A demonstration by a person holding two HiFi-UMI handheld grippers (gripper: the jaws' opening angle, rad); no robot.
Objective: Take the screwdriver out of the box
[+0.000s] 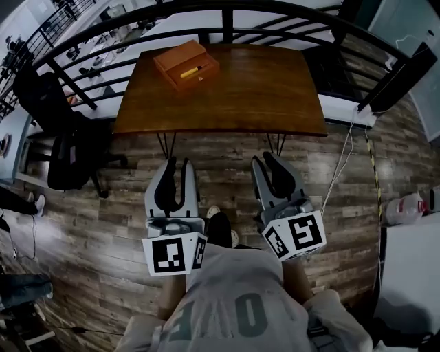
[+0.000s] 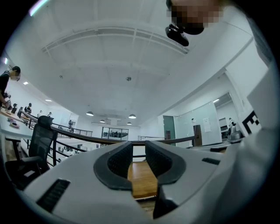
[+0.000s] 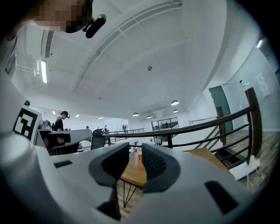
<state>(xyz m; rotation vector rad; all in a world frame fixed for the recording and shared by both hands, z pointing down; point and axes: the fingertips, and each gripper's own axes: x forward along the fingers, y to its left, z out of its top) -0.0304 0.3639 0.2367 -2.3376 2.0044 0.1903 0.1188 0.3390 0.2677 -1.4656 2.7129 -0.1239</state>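
Observation:
A small wooden box point(image 1: 180, 58) sits open at the far left of the brown table point(image 1: 261, 89). A yellow-handled screwdriver point(image 1: 190, 71) lies inside it. My left gripper point(image 1: 177, 163) and right gripper point(image 1: 265, 158) hang side by side over the floor, short of the table's near edge and well away from the box. Both point towards the table. In the left gripper view the left gripper point(image 2: 139, 153) shows a narrow gap with only the tabletop point(image 2: 142, 179) visible through it. The right gripper point(image 3: 136, 154) is likewise slightly open with nothing between its fingers.
A dark curved railing point(image 1: 227, 10) runs behind the table. A black office chair point(image 1: 69, 148) stands left of the table. A thin cable point(image 1: 344, 165) trails down on the right, near a white container point(image 1: 405, 206). The person's shoes point(image 1: 218, 223) are between the grippers on the plank floor.

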